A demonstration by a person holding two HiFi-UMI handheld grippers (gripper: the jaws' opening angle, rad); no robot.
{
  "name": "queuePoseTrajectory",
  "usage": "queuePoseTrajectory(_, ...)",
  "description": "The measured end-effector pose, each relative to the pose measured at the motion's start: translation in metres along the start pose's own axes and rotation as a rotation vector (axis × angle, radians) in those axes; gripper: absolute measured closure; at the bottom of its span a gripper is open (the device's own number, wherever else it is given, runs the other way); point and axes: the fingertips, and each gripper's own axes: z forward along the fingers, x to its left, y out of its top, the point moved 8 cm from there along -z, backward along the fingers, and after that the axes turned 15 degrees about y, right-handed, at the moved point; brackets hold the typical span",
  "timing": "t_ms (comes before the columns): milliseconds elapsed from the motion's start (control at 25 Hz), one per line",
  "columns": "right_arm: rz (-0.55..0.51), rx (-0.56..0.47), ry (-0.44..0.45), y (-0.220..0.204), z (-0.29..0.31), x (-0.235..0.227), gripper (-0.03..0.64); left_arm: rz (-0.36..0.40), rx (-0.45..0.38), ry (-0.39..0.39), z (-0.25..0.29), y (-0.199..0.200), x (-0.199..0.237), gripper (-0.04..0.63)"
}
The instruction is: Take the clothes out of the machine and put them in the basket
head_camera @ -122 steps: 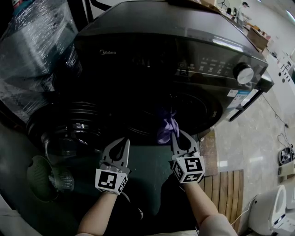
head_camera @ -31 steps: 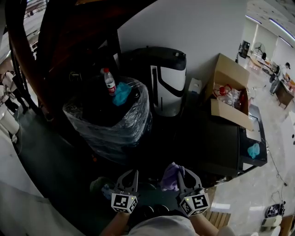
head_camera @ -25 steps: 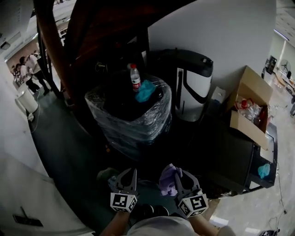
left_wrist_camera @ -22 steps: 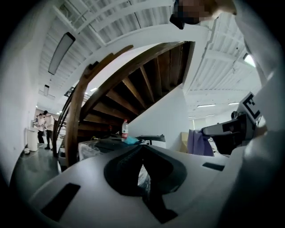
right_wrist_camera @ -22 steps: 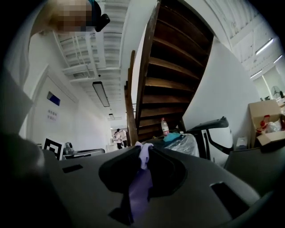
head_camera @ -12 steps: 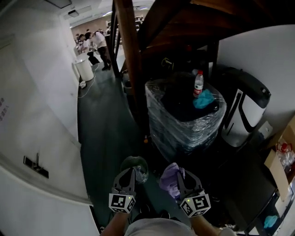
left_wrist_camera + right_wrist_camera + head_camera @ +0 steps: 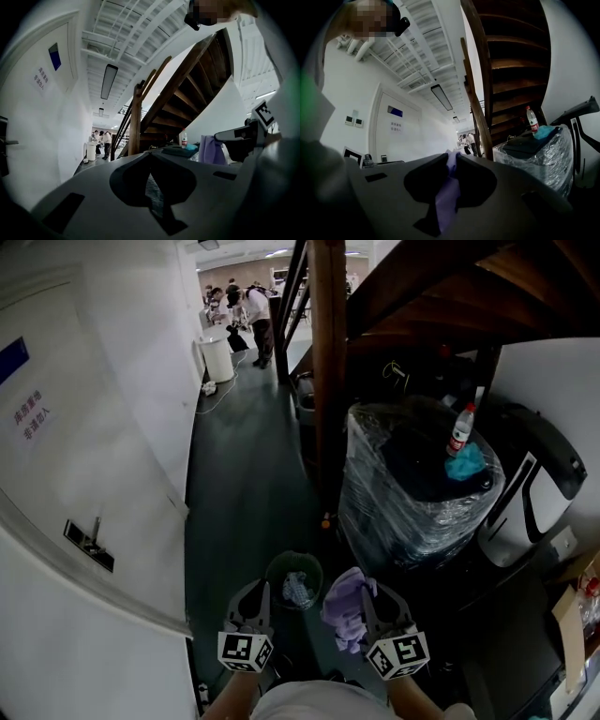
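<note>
The right gripper [image 7: 369, 594] pinches the limp, light purple cloth [image 7: 342, 607] by a bunched fold, the rest drooping beneath its jaws; the left gripper [image 7: 260, 589] is closed and empty.

Indistinct contents of the basket [image 7: 270, 576], lavender cloth [image 7: 339, 606] partly behind the right claw [image 7: 364, 585].
</note>
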Motion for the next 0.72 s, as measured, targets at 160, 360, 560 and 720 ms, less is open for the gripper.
queuePoseTrajectory(160, -0.001, 0.001, 0.008, -0.001, 0.039, 0.01, 0.561, -0.009, 0.003, 0.011, 0.017, 0.002, 0.037, 0.575)
queuePoseTrajectory(360, -0.005, -0.004, -0.006, -0.006, 0.087, 0.019, 0.561, -0.015, 0.014, 0.005, 0.044, 0.002, 0.084, 0.575)
queuePoseTrajectory(560, 0.006, -0.027, -0.018, -0.006, 0.139, 0.027, 0.561, -0.016, 0.01, -0.021, 0.07, 0.003, 0.135, 0.575)
queuePoseTrajectory(720, 0.001, -0.056, -0.024, 0.002, 0.18, 0.027, 0.561, -0.007, 0.011, -0.038, 0.09, 0.004, 0.168, 0.575)
